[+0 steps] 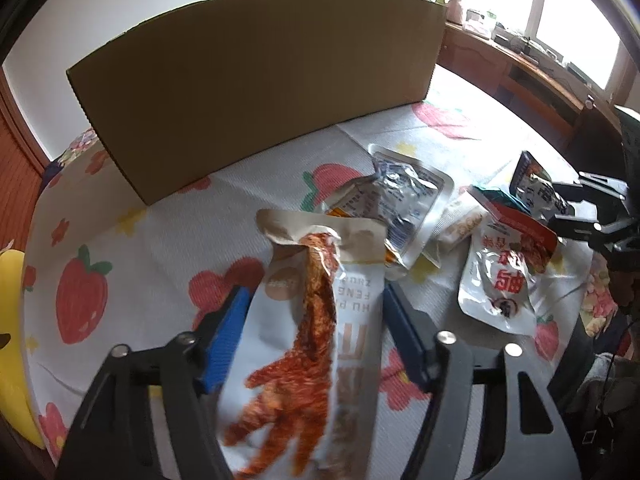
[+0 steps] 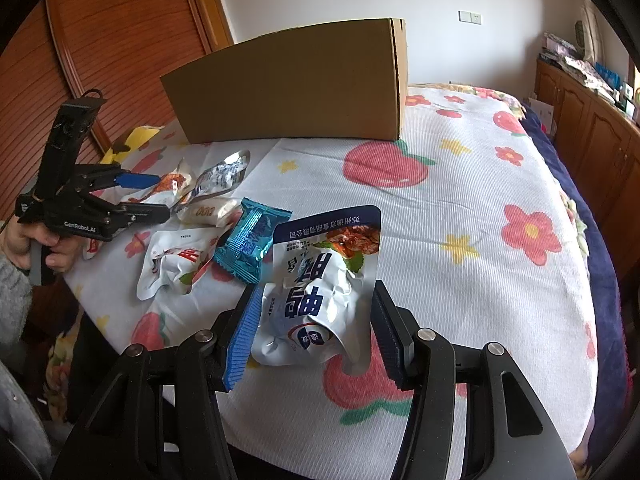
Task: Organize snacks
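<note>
Barely started: left fingers (image 1: pixel 312 332) straddle the chicken-feet packet (image 1: pixel 316 320), grip unclear; right fingers (image 2: pixel 312 328) pinch a blue-white packet (image 2: pixel 320 284). Remaining packets (image 2: pixel 208 224) lie on the bed (image 2: pixel 460 200); box (image 2: pixel 288 88) contents unseen.

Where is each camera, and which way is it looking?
Left wrist: sits on the left gripper, looking down past its fingers at a chicken-foot packet between them, toward the box.
Right wrist: sits on the right gripper, looking down at a blue-and-white pouch in its fingers; the person's hand and grey sleeve show at the left.
Shared: the box, the strawberry cloth, the snack pile; each camera also sees the other gripper.
</note>
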{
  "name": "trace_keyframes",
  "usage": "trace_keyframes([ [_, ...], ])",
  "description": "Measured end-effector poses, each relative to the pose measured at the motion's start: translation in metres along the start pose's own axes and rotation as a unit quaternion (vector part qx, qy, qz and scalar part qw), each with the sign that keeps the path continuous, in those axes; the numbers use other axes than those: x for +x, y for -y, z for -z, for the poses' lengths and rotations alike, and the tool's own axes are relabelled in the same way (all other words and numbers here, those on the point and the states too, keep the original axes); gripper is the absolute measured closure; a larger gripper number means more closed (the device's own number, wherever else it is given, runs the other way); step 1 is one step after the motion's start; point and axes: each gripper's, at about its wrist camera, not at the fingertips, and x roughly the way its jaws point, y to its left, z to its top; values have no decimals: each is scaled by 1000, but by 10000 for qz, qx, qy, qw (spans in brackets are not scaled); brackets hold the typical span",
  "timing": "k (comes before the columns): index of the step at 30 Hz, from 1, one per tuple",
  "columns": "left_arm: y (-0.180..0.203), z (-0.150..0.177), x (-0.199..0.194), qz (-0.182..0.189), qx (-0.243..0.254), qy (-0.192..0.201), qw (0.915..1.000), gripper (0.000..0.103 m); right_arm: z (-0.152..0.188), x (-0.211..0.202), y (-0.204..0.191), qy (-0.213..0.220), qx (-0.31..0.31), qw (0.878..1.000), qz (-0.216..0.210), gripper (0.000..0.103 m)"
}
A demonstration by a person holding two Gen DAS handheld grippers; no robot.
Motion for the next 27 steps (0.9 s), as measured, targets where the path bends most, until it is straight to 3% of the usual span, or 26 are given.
trace_keyframes([
  [6,4,5,-16,-166,-20,134,9998,52,0,-1,1,1,36,10000,-23,48],
  [8,3,7,-25,-172,-83,255,9995,66,-1,-1,1,0,54,10000,-31,48],
  [12,4,12,-33,-181,-73,343,9992,73,-1,-1,1,-12,50,10000,-52,48],
  [13,5,12,-35,-305,-75,387,9988,97,-1,-1,1,-12,50,10000,-59,48],
  [18,8,16,-34,-251,-81,318,9991,96,0,-1,2,-4,90,9999,-72,48],
  [25,3,17,-26,-373,-153,297,9987,83,0,-2,2,-10,101,9999,-82,48],
  [27,-1,16,-24,-253,-322,306,9987,82,0,-2,2,-2,110,9999,-97,48],
])
